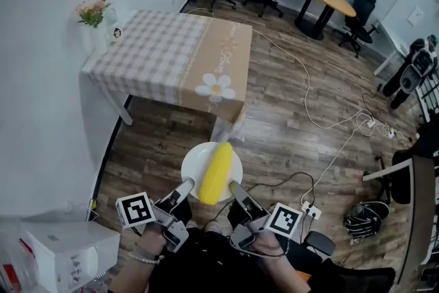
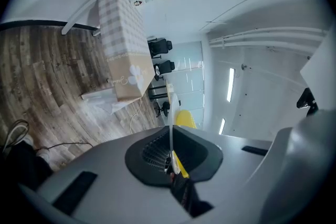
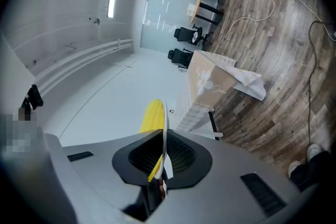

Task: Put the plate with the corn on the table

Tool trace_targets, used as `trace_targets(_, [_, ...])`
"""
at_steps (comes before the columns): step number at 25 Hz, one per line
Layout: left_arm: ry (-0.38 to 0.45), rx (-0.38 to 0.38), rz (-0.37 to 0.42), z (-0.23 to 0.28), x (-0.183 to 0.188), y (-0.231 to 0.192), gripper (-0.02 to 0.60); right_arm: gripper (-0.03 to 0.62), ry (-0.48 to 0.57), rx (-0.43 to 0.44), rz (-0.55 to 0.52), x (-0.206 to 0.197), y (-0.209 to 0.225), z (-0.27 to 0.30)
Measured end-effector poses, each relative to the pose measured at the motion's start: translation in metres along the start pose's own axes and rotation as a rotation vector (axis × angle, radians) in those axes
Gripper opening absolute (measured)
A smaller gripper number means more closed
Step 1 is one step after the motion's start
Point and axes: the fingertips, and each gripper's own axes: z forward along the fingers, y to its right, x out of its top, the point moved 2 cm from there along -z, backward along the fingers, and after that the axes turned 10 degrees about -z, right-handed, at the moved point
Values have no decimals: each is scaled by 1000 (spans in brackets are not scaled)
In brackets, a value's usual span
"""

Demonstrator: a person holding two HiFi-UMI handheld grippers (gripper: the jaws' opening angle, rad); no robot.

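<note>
Fingers of left gripper (image 1: 186,184) and right gripper (image 1: 235,186) pinch opposite rims of the plate (image 1: 195,160) holding corn (image 1: 216,171)

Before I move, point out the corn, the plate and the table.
corn (image 1: 217,171), head view, middle of the cob.
plate (image 1: 193,162), head view, bare left side near the rim.
table (image 1: 154,51), head view, bare checked cloth on top.
</note>
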Motion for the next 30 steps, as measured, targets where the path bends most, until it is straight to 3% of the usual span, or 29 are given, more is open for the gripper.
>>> trace_targets(30, [35,-16,-1,15,-48,7,20,48,-19,32,-14,20,7,-43])
